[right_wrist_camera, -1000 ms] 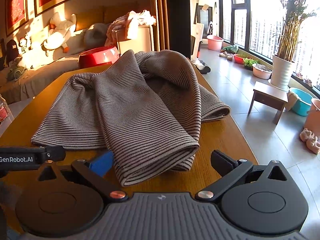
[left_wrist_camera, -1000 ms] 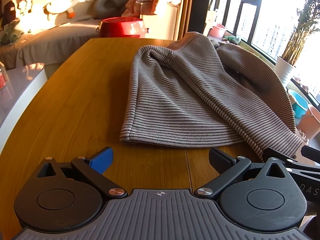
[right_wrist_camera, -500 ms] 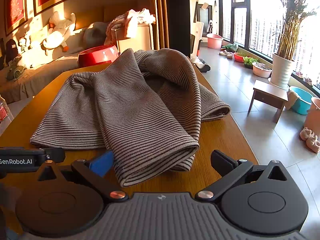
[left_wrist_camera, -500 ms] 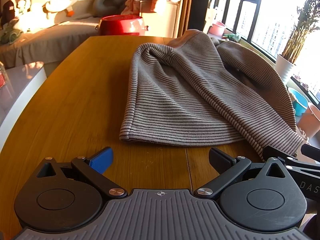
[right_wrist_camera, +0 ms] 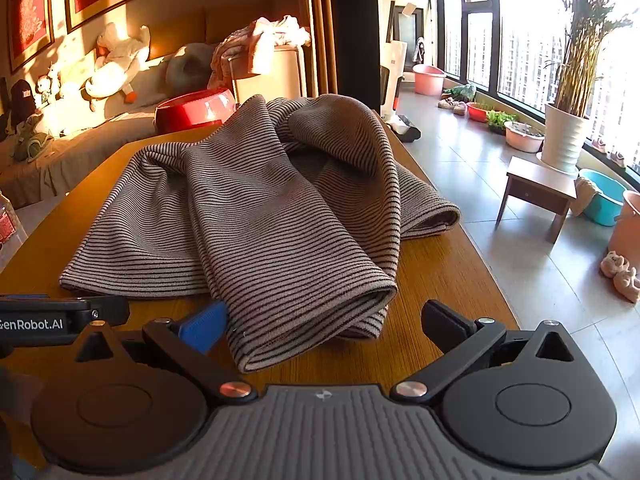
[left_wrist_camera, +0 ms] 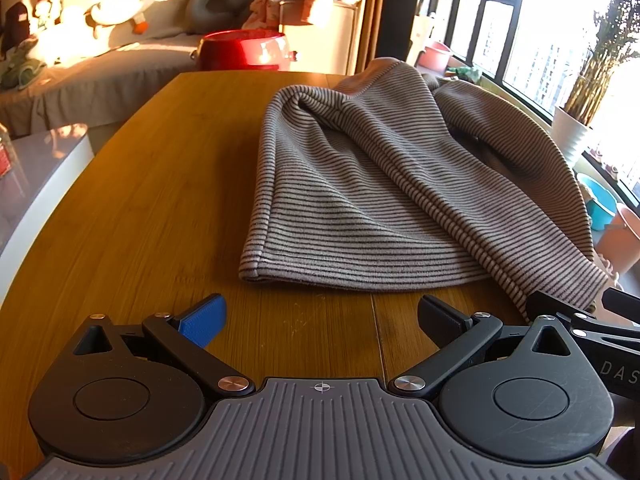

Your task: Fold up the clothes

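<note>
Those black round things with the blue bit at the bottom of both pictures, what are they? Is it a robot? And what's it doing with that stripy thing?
It is not a robot. A person holds two grabbing tools, one in each hand, and each tool has a camera looking forward along its two fingers. The black discs at the bottom are part of the tool itself.

One picture comes from the left gripper, the other from the right gripper. Both are open, fingers spread wide, and hold nothing yet.

On the wooden table lies a brown striped garment, bunched up and not neatly folded. The left gripper faces its near hem with bare table in between. The right gripper is closer: a folded end of the cloth sits between its open fingers, near the blue pad.

The job is folding the clothes, so they will probably pinch the edges next.
</note>
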